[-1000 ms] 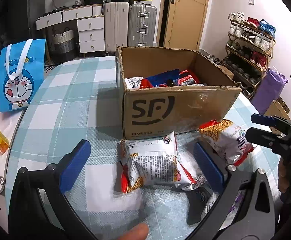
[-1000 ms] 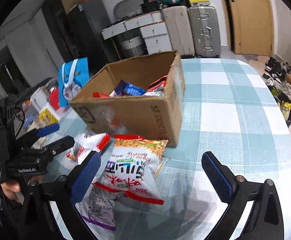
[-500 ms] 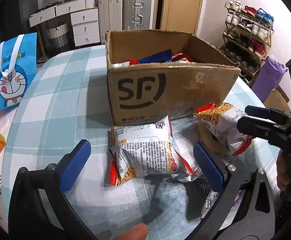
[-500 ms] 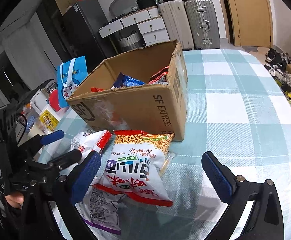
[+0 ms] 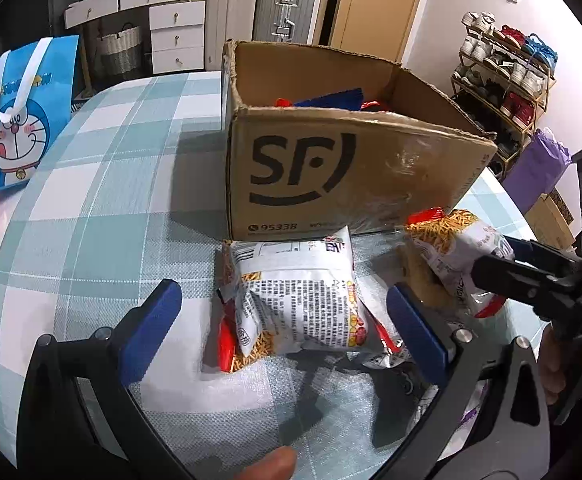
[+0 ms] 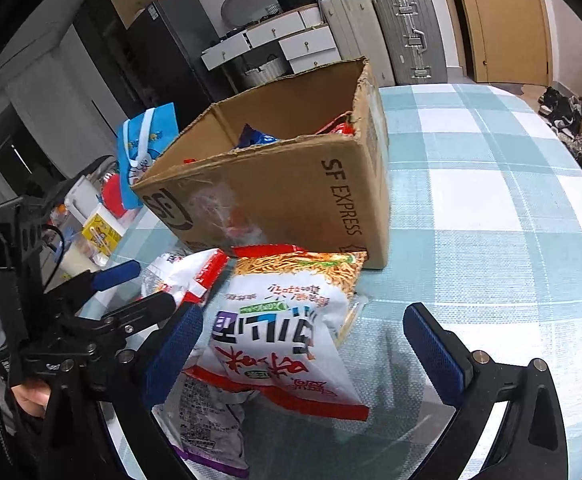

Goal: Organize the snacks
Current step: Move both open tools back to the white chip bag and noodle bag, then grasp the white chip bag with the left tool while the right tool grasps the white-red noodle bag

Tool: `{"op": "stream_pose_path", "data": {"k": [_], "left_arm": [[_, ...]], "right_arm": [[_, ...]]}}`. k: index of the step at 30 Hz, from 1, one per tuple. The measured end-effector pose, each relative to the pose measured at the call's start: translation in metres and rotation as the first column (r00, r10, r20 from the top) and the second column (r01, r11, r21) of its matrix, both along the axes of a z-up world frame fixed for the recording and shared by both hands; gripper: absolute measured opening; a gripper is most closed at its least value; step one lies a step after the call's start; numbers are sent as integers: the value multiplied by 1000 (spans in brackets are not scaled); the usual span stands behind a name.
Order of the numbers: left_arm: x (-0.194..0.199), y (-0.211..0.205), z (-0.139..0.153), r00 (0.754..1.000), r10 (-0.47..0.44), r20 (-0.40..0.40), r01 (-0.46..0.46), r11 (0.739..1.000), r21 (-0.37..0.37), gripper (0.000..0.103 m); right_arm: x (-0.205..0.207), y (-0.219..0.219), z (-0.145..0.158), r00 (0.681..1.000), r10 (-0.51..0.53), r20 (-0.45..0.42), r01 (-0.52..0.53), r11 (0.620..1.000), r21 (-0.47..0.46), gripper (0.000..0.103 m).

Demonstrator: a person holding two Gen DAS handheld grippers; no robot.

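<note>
Checked bench (image 5: 103, 168) carrying one cardboard box (image 5: 331, 176), already part-filled. Three snack packets lie just before it: one between the spread fingers of the left gripper (image 5: 283, 320), one (image 6: 291, 320) between the equally open right gripper (image 6: 303, 344), one purple-edged beneath. Closing carelessly could crush the noodles or pinch two packets together.

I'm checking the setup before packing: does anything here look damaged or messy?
The cardboard box has ragged, torn top edges where its flaps are gone, and crinkled tape on its front. Three snack packets lie in a loose overlapping heap on the table before it: a noodle snack bag sits atop a purple-edged packet.
</note>
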State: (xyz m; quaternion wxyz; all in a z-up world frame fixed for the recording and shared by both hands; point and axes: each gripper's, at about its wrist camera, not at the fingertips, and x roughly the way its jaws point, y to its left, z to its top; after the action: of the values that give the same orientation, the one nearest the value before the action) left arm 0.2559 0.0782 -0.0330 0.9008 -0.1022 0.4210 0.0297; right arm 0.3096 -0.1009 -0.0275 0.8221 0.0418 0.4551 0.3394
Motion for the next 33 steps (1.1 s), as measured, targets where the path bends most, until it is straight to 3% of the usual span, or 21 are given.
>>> {"op": "stream_pose_path", "data": {"k": [5,9,13,17,18,21,23,24,27,33], "left_arm": [[2,1,-4,1000,-2,-9,2,1000,-18,102],[1,-1,-5,1000,-2,-11,2,1000,-9,102],[2,-3,-7,1000,-2,-16,2,1000,5,102],[3,-4,-8,1000,-6,-22,7,1000,7,102],[3,-4,-9,1000,-6,-22,6,1000,9,102],[4,-4,-10,1000,-2,-28,2,1000,17,102],[4,-5,-11,1000,-2,-31,3,1000,22,102],[4,-4,-11,1000,-3,-30,4,1000,20,102],[4,-5,-10,1000,-6,-28,7,1000,19,102],[4,-1,-13,1000,10,-27,-10,1000,-6,102]], "right_arm": [[1,-2,0,999,25,-43,-21,997,78,101],[0,-1,0,999,29,-40,-25,996,83,99],[1,1,-6,998,29,-56,-25,998,62,83],[1,1,-9,996,40,-77,-34,996,85,80],[1,1,-9,996,43,-77,-36,996,87,75],[5,-4,-10,991,60,-117,-42,988,150,64],[8,-8,-11,987,67,-144,-38,980,197,64],[7,-8,-10,989,61,-132,-34,980,194,58],[4,-8,-4,994,55,-96,-37,983,179,54],[-3,-11,12,997,73,-40,-63,975,215,54]]}}
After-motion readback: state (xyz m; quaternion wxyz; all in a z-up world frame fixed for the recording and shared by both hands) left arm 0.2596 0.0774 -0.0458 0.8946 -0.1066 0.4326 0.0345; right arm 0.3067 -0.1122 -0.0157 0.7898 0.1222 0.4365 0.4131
